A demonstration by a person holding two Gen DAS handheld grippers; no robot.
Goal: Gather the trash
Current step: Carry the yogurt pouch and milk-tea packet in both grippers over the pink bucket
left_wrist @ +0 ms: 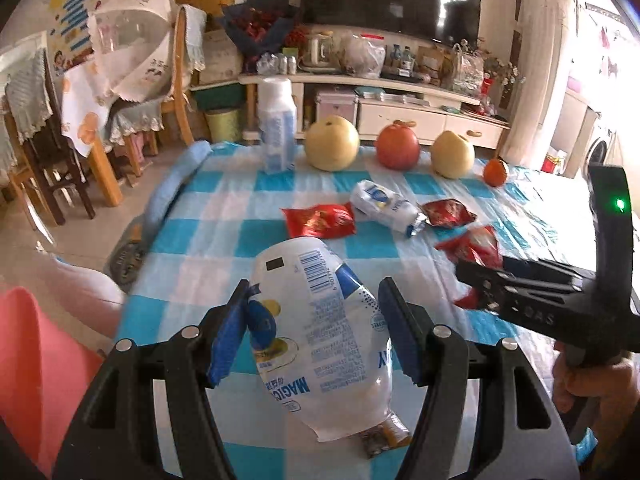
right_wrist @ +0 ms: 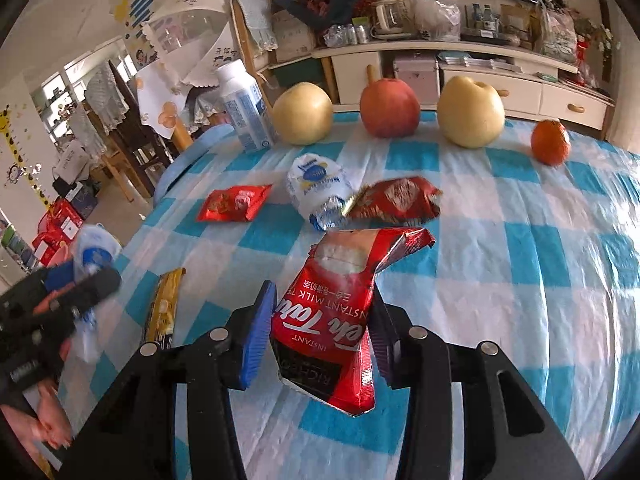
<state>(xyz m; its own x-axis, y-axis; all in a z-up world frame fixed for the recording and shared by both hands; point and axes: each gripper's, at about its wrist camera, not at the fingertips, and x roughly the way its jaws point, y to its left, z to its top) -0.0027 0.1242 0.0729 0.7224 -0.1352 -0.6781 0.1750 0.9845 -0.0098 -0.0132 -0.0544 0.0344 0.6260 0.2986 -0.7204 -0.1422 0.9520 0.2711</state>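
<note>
My left gripper [left_wrist: 316,328] is shut on a white snack bag with blue print [left_wrist: 320,332] and holds it above the blue-checked tablecloth [left_wrist: 216,240]. My right gripper [right_wrist: 320,328] is shut on a red instant milk tea packet [right_wrist: 332,320], lifted off the cloth. On the cloth lie a red wrapper [right_wrist: 234,203], another white bag [right_wrist: 318,186], a crumpled red wrapper [right_wrist: 396,198] and a yellow wrapper [right_wrist: 164,308]. The right gripper shows at the right edge of the left wrist view [left_wrist: 520,292]; the left gripper shows blurred at the left of the right wrist view [right_wrist: 60,300].
A white bottle [right_wrist: 244,108], two yellow pears [right_wrist: 302,114] [right_wrist: 470,112], a red apple [right_wrist: 390,108] and a tangerine [right_wrist: 550,142] stand along the far side. A pink bin [left_wrist: 36,368] is at the lower left. Chairs [left_wrist: 132,80] stand left of the table.
</note>
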